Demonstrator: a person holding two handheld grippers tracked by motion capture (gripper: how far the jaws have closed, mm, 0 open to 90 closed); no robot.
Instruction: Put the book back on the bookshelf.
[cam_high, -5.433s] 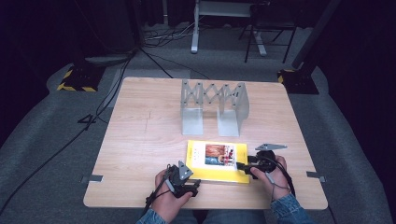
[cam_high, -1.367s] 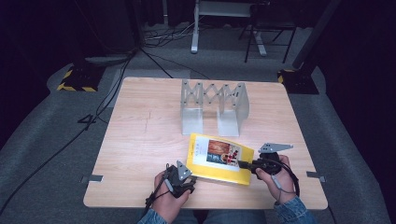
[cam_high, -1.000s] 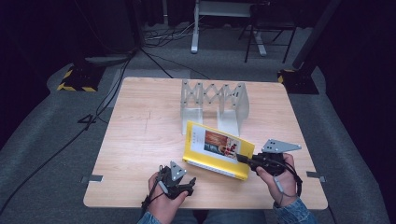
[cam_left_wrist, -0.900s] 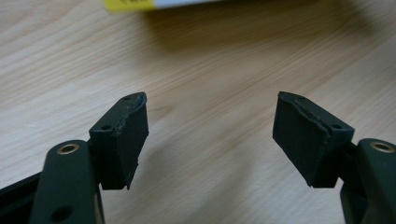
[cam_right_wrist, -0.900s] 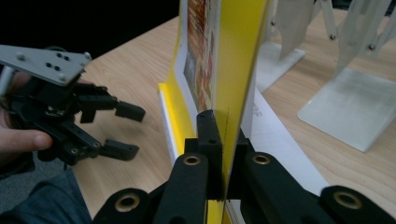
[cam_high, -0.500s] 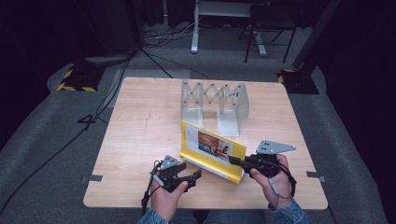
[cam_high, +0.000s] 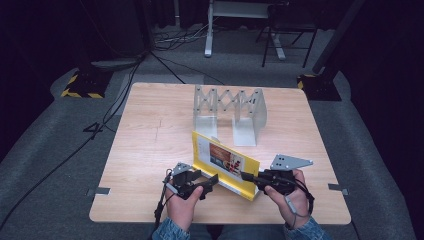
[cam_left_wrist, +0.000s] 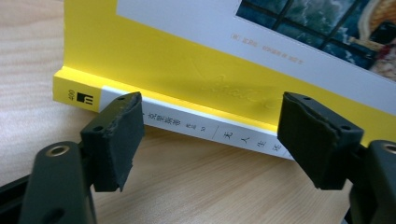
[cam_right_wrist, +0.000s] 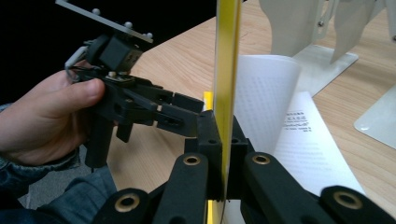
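High view: a yellow paperback book (cam_high: 226, 162) rests on its spine on the pale wooden table (cam_high: 150, 145), its front cover lifted steeply. The right gripper (cam_high: 246, 176) pinches the cover's near corner. The left gripper (cam_high: 214, 179) lies just short of the book's spine, its jaws apart and having just been opening, nothing pressed between them. Beyond the book stands a folding metal rack (cam_high: 230, 112) of thin silvery sheet, with scissor-like links across its top.

Left gripper view: two blunt black pads (cam_left_wrist: 116, 140), matte and rubbery with worn edges, stand wide, released. Straight ahead of them lies the book's narrow white and yellow spine, printed with small characters, and above it the glossy cover rises, yellow with a white panel and a picture.

Right gripper view: the jaws are clenched on the thin yellow cover, seen edge-on between them. To its right, white printed pages curl. To its left, a hand (cam_right_wrist: 42, 121) holds the other gripper.
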